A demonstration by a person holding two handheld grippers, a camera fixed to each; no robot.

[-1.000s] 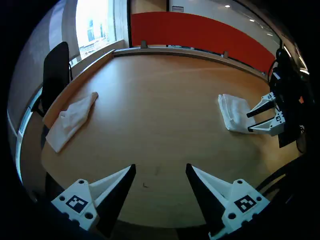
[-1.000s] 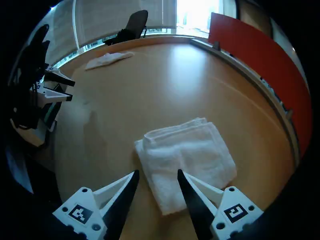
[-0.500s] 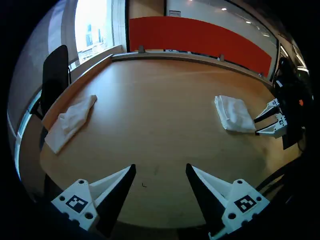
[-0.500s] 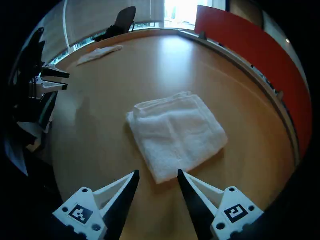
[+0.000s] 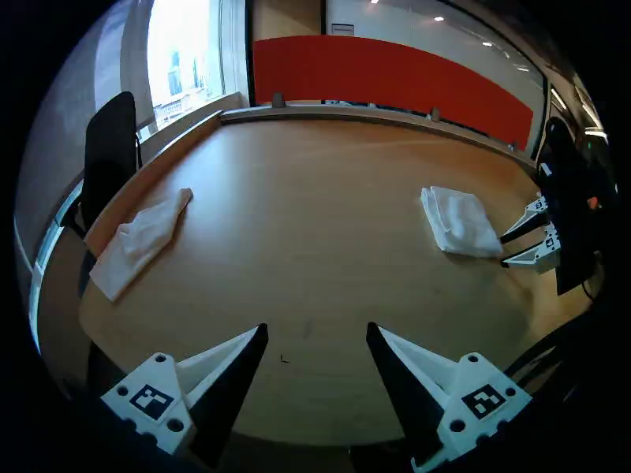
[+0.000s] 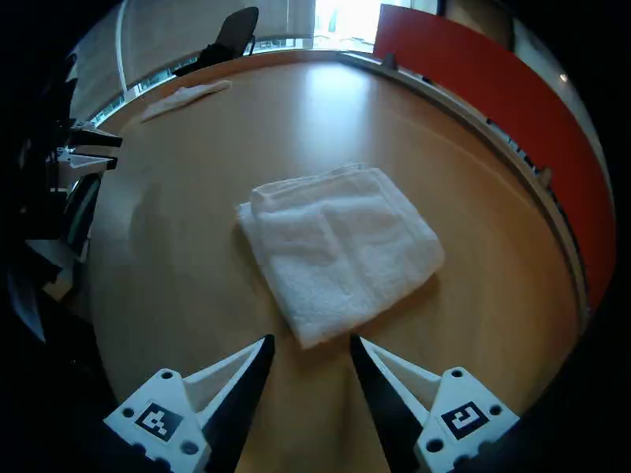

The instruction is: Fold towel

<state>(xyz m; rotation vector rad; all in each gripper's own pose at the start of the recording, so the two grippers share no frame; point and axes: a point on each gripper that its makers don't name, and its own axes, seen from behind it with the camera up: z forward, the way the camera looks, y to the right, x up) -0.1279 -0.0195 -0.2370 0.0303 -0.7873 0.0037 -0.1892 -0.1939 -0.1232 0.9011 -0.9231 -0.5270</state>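
A white towel folded into a thick square (image 6: 341, 251) lies flat on the round wooden table (image 6: 237, 110), just beyond my right gripper (image 6: 311, 347), which is open and apart from it. From the left gripper view the same folded towel (image 5: 459, 221) is at the far right, with the right gripper (image 5: 505, 248) beside it. My left gripper (image 5: 315, 335) is open above the table's near edge, holding nothing. A second white towel (image 5: 140, 240), loosely rumpled, lies at the table's left edge; the right gripper view has this rumpled towel (image 6: 183, 98) far off.
A black office chair (image 5: 109, 154) stands by the windows beyond the rumpled towel. A red partition (image 5: 394, 75) runs along the table's far side. The left gripper (image 6: 83, 150) and the dark figure holding it are at the left of the right gripper view.
My right gripper has drawn back from the folded towel, whose near corner lay between its fingers a second ago. The left gripper has barely moved.
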